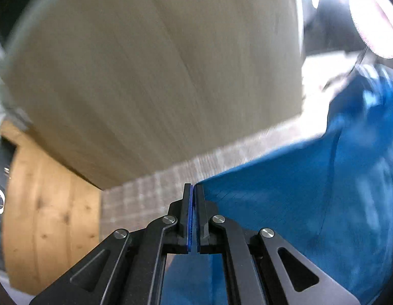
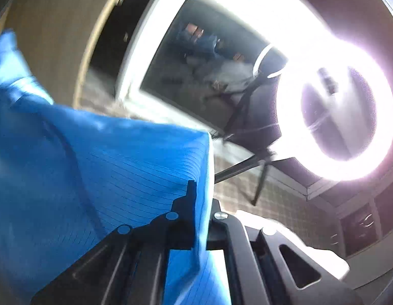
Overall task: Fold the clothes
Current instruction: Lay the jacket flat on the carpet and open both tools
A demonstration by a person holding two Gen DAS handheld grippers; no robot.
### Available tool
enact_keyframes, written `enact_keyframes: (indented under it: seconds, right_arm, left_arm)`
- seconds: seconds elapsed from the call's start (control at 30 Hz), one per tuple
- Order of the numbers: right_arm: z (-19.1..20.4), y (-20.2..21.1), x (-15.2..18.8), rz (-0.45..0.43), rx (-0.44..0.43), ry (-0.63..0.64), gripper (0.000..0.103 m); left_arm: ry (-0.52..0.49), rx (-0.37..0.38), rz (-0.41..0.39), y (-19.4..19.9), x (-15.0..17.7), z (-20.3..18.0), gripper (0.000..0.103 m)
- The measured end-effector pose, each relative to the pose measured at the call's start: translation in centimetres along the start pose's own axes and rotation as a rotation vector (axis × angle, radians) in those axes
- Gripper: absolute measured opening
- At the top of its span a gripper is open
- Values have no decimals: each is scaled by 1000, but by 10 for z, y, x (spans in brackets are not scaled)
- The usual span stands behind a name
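Both tongs, left (image 1: 193, 190) and right (image 2: 200, 190), pinch blue cloth (image 1: 285, 203) edges closed; thin, limp, likely slippery, so grip corners.

Garment (image 1: 285, 203) bright blue, thin dark pinstripes. Left hand-held gripper (image 1: 193, 190) black, blue pads, silver rivets. Right hand-held gripper (image 2: 200, 193) black. Panel (image 1: 145, 76) pale beige woodgrain. Floor (image 1: 145, 198) grey checked.

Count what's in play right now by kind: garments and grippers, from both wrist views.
Blue garments: 1, the blue garment, held up between both grippers.
Grippers: 2, the left gripper and the right gripper, each shut on an edge of it.
Total: 3.
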State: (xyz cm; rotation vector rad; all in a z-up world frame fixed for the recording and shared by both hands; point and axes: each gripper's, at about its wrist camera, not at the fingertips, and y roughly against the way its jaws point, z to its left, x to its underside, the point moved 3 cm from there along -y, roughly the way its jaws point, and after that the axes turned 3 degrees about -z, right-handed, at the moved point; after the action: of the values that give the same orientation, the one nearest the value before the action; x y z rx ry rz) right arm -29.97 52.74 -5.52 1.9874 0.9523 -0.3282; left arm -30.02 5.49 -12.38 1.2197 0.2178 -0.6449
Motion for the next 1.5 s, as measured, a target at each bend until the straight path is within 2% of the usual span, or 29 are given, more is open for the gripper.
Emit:
enact_keyframes:
  seconds: [0.1, 0.2, 0.33, 0.43, 0.53, 0.57, 0.63, 0.7, 0.77, 0.83, 0.97, 1.07, 1.17, 1.27, 1.5]
  right_arm:
    - [16, -45, -1, 42, 42, 78, 0]
    - [9, -43, -1, 54, 31, 94, 4]
    - [-4, -33, -2, 65, 7, 104, 39]
    - [-13, -26, -2, 72, -11, 112, 40]
    - [-39, 29, -1, 29, -71, 36, 41]
    - [-46, 53, 3, 10, -99, 6, 42]
    - [-52, 99, 15, -30, -148, -42, 42]
    - [-49, 156, 40, -59, -161, -45, 44]
    - [-49, 197, 64, -71, -138, -57, 47]
    - [-51, 224, 85, -75, -109, -75, 51]
    - [-68, 230, 100, -27, 29, -100, 51]
    - [-94, 235, 93, -9, 181, -111, 52]
    - [-114, 245, 82, 8, 194, -174, 52]
    - [-81, 241, 89, 33, 88, -162, 52]
    - [9, 223, 110, 102, -178, -119, 52]
  left_arm:
    - [-26, -37, 57, -50, 11, -26, 5]
    - [-15, -34, 75, -64, 16, -35, 7]
    - [-16, -40, 32, -29, 15, -26, 27]
    - [-2, -25, 1, 15, 25, -5, 30]
    - [21, -2, -38, 75, 45, 21, 32]
    - [19, 0, -49, 94, 57, 29, 38]
    - [-7, 3, -65, 132, 92, 37, 45]
    - [-25, 20, -62, 162, 124, 41, 46]
    - [-29, 59, -46, 185, 167, 41, 46]
    - [-28, 103, -28, 191, 203, 39, 46]
    - [-40, 196, 26, 194, 260, 23, 46]
    - [-76, 251, 37, 199, 282, 6, 46]
    - [-126, 246, 13, 205, 289, -7, 46]
    - [-132, 285, 10, 208, 293, -12, 46]
    - [-112, 310, 30, 208, 306, -26, 46]
